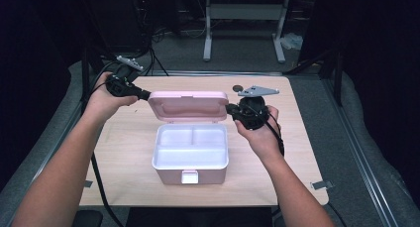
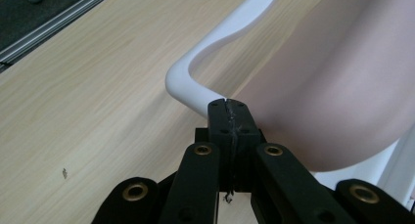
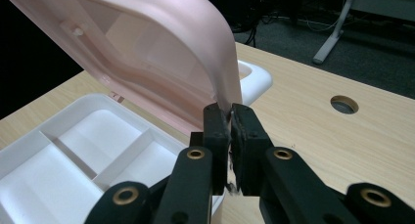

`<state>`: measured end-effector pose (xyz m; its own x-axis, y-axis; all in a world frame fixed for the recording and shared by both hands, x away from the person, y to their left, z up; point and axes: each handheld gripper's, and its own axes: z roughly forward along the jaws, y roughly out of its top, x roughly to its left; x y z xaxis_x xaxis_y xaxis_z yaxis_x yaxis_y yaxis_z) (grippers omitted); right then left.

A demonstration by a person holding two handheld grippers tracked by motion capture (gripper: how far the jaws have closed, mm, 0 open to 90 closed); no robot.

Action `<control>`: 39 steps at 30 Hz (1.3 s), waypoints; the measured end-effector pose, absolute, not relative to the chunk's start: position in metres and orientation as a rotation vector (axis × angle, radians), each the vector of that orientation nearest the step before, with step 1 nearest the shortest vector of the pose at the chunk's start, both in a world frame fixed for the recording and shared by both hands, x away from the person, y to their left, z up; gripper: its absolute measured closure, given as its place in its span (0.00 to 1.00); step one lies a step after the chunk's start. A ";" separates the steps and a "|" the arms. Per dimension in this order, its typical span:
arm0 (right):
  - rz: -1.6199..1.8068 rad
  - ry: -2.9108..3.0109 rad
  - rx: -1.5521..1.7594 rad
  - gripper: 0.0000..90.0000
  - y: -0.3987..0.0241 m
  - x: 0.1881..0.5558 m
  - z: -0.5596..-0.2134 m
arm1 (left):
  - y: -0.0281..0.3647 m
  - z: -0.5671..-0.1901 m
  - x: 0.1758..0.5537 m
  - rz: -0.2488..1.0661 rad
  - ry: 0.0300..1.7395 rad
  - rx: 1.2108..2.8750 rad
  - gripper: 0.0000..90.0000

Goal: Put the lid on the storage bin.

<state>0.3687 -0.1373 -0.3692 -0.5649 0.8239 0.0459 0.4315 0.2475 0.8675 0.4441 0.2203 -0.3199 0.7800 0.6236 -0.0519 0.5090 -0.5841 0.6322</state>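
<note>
Tongs [image 3: 230, 117] pinch upright lid [image 1: 188, 105], crosswise.

Pink box [image 1: 190, 160], lid [image 1: 188, 106] raised upright

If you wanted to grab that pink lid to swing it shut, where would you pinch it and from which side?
Probably the thin side rim of the pink lid, coming in level from the ends. It stands raised behind the white tray, so both edges are exposed. The right gripper already pinches one edge; the left gripper, jaws together, sits at the white handle.
</note>
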 end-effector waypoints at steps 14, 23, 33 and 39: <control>1.273 2.123 1.141 0.94 -0.140 0.362 -0.371 | 0.213 -0.310 0.437 0.242 0.790 2.338 1.00; 1.313 2.132 1.137 0.94 -0.144 0.357 -0.374 | 0.213 -0.309 0.431 0.231 0.761 2.348 1.00; 1.369 2.124 1.114 0.91 -0.152 0.343 -0.370 | 0.211 -0.306 0.421 0.240 0.720 2.367 1.00; 1.367 2.143 1.092 0.90 -0.153 0.336 -0.367 | 0.208 -0.306 0.414 0.242 0.699 2.379 1.00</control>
<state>0.3361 -0.1534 -0.3674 -0.6296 0.7713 0.0932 0.4094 0.2274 0.8836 0.4139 0.2083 -0.3057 0.8417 0.5399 -0.0030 0.4223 -0.6549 0.6268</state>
